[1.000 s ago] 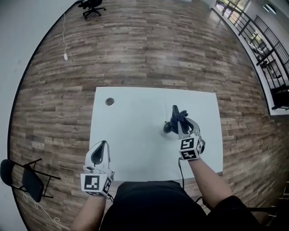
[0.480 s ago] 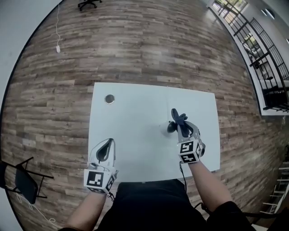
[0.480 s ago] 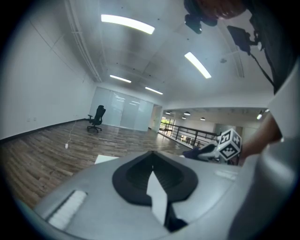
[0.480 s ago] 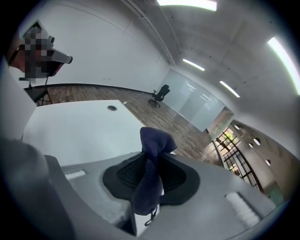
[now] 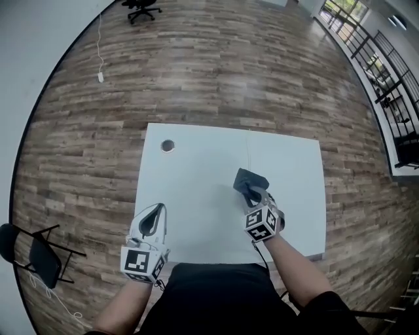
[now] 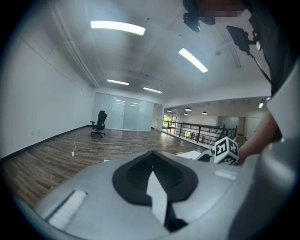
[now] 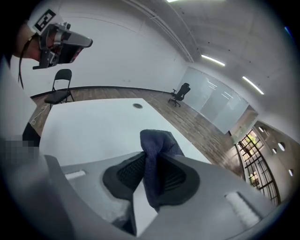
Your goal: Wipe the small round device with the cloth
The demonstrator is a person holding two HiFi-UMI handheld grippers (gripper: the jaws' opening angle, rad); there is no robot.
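Over the table (image 5: pixel 196 176), right tongs (image 5: pixel 253 194) have lowered the cloth (image 5: pixel 251 178).

I face a white table (image 5: pixel 196 176) on a wood plank floor (image 5: pixel 216 78). A black office chair (image 5: pixel 143 8) sits far off by the white wall (image 5: pixel 39 46), and a black folding chair (image 5: pixel 40 262) stands near left. Black railings (image 5: pixel 383 55) run along the far right. Strip lights (image 6: pixel 117 27) glow on the ceiling.
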